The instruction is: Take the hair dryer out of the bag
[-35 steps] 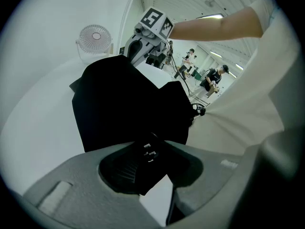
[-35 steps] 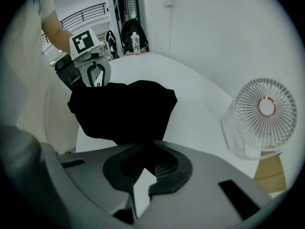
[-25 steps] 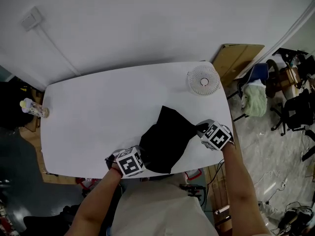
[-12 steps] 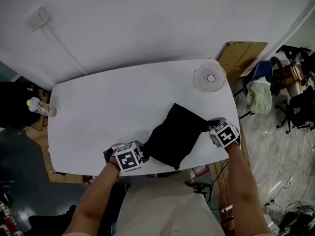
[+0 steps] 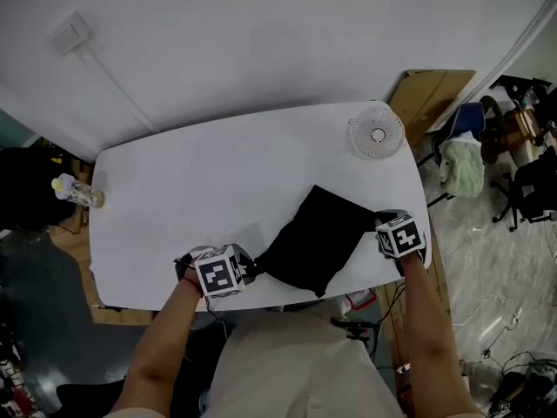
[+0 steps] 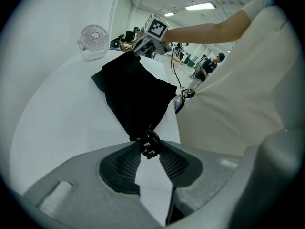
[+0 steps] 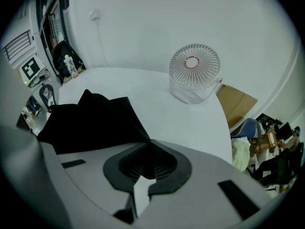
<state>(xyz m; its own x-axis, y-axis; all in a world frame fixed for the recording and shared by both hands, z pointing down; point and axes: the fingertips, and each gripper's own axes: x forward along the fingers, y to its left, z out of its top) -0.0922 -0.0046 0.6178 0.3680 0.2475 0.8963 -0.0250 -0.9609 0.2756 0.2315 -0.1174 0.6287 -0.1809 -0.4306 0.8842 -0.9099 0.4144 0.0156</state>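
The soft black cloth bag (image 5: 318,238) lay stretched between both grippers: the left gripper (image 5: 251,270) pinched its round black cord stopper (image 6: 150,143), the right gripper (image 5: 379,226) its far corner.

Bag (image 5: 318,238): plain black | table (image 5: 174,198): white | fan (image 5: 377,135): white grille, copper-coloured centre ring | left gripper (image 6: 149,147), right gripper (image 7: 145,149): grey bodies, dark ribbed pads | marker cubes (image 5: 219,273): black-and-white square patterns | cardboard (image 5: 431,94): brown

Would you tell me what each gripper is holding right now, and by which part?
Both hold the black bag: the left gripper clamps the round cord stopper at one end; the right gripper pinches a fabric corner.
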